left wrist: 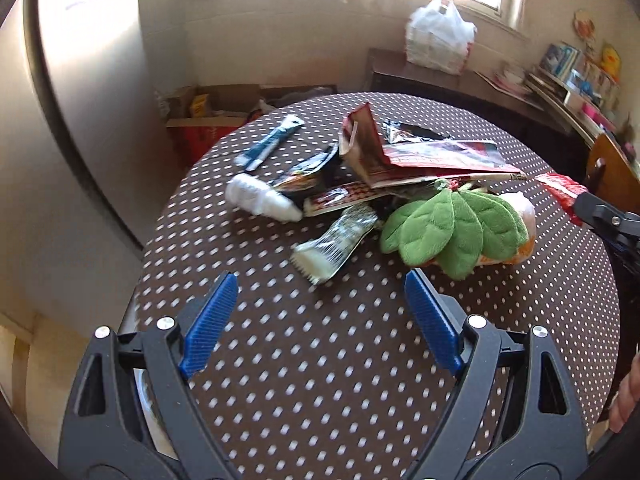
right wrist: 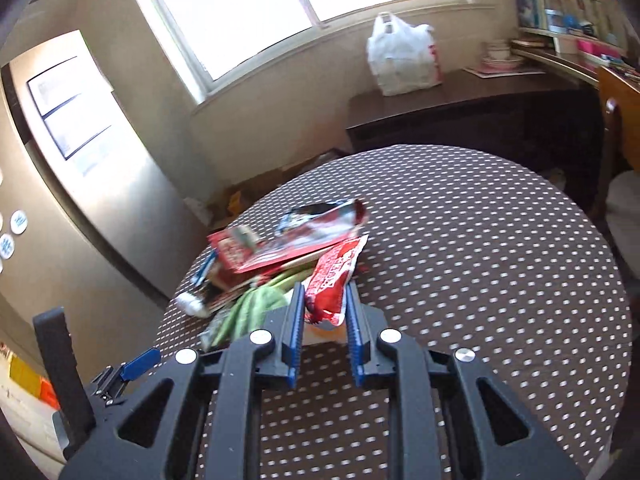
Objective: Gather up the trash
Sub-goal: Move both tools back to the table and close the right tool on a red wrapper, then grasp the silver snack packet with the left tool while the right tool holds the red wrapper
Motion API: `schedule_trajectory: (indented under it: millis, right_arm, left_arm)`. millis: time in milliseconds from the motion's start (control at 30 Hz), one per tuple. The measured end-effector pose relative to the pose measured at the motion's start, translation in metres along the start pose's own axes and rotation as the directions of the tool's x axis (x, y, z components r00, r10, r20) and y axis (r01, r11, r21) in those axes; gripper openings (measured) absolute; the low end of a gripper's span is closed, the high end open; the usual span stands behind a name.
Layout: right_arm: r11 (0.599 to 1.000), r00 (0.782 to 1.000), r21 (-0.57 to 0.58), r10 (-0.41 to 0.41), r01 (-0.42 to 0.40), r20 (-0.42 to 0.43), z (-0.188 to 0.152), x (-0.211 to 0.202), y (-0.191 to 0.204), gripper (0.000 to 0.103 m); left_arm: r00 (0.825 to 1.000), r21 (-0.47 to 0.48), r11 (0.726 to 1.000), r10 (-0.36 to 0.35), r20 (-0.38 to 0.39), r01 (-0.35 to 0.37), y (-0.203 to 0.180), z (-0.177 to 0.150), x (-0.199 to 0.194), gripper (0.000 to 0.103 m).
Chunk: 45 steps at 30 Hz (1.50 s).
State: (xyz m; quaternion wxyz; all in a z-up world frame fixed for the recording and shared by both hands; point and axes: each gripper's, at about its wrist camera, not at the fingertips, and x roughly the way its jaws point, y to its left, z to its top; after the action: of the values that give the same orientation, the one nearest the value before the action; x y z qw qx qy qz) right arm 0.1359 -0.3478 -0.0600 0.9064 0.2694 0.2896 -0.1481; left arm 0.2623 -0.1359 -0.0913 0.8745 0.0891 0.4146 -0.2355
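A heap of trash lies on the round dotted table: a clear wrapper, a white crumpled wrapper, a blue packet, dark snack packets and a red paper bag. A plush carrot with green leaves rests beside them. My left gripper is open, hovering just short of the clear wrapper. My right gripper is shut on a red snack wrapper, lifted above the table; it also shows at the right edge of the left wrist view, the red wrapper in its tip.
A white plastic bag stands on a dark sideboard under the window. Cardboard boxes sit on the floor behind the table. Shelves with books and a wooden chair are at the right. A person's fingers show at the right edge.
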Motion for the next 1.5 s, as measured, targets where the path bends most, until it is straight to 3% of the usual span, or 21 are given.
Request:
schedule_trajectory:
  millis: [267,300,333,400,567,733,1067,1500]
  right_arm:
    - [0.998,0.999,0.031,-0.050,0.050,0.007,0.002,-0.003,-0.022,0.020]
    - [0.998,0.998,0.034,-0.055,0.055,0.007,0.003,-0.003,-0.024,0.020]
    - [0.998,0.998,0.036,-0.058,0.057,0.007,0.003,-0.002,-0.025,0.020]
    - [0.997,0.998,0.039,-0.060,0.060,0.005,0.003,-0.002,-0.027,0.020]
    - [0.998,0.999,0.031,-0.051,0.051,0.004,0.002,-0.001,-0.022,0.020]
    - [0.999,0.999,0.008,-0.031,0.031,0.006,0.000,0.000,-0.008,0.020]
    - [0.999,1.000,-0.036,0.013,-0.013,0.001,-0.008,-0.001,0.021,0.020]
    - [0.967,0.984,-0.179,0.174,-0.178,-0.038,-0.033,-0.005,0.106,0.020]
  left_arm:
    - [0.999,0.036,0.999,0.010,-0.044,-0.008,-0.006,0.014,0.036,0.083]
    - [0.999,0.040,0.999,0.004,-0.047,-0.002,-0.006,0.015,0.040,0.079]
    - [0.998,0.040,0.999,-0.004,-0.061,0.006,-0.006,0.015,0.046,0.059]
    - [0.998,0.036,0.999,0.010,-0.055,-0.008,-0.004,0.016,0.046,0.042]
    - [0.998,0.026,0.999,-0.018,-0.055,0.019,0.001,0.012,0.035,0.020]
    - [0.999,0.021,1.000,-0.005,-0.037,0.005,0.006,0.002,0.022,0.015]
    - [0.999,-0.013,1.000,0.025,0.030,-0.025,0.022,-0.019,-0.016,0.015]
    - [0.986,-0.147,0.982,0.136,0.100,-0.121,0.080,-0.049,-0.072,0.015]
